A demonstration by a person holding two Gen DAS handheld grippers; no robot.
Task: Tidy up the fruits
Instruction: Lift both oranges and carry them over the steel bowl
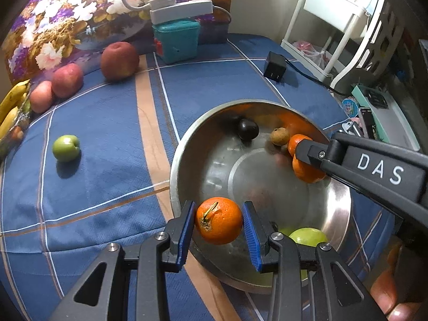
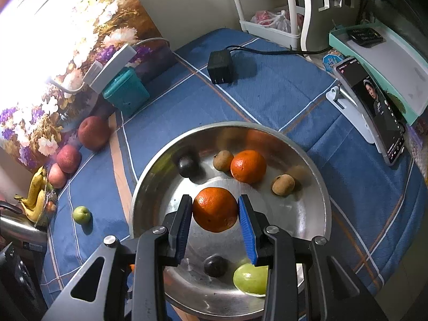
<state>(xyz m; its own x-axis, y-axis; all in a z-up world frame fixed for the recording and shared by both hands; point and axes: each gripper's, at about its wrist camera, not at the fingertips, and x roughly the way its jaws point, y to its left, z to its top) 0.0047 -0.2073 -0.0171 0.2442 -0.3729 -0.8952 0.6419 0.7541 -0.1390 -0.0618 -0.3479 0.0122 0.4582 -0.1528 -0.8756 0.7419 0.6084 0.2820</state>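
Note:
My left gripper (image 1: 218, 222) is shut on an orange with a dry stem (image 1: 218, 220), held just over the near left rim of a steel bowl (image 1: 184, 144). Pointing down into the bowl (image 2: 149, 176), my right gripper (image 2: 215, 211) is shut on a second orange (image 2: 215, 210); one of its fingers (image 1: 315, 155) reaches in from the right in the left wrist view. Loose in the bowl lie another orange (image 2: 248, 166), two brown fruits (image 2: 283, 184), two dark plums (image 2: 214, 266) and a green fruit (image 2: 251, 279). A green apple (image 1: 66, 148) sits on the blue cloth.
Three red apples (image 1: 119, 61) and bananas (image 1: 10, 107) line the left back edge by a flowered panel. A teal box (image 1: 176, 40), a black power adapter (image 1: 274, 66) with its cord, a phone on a stand (image 2: 379, 112) and a kettle (image 2: 21, 227) surround the bowl.

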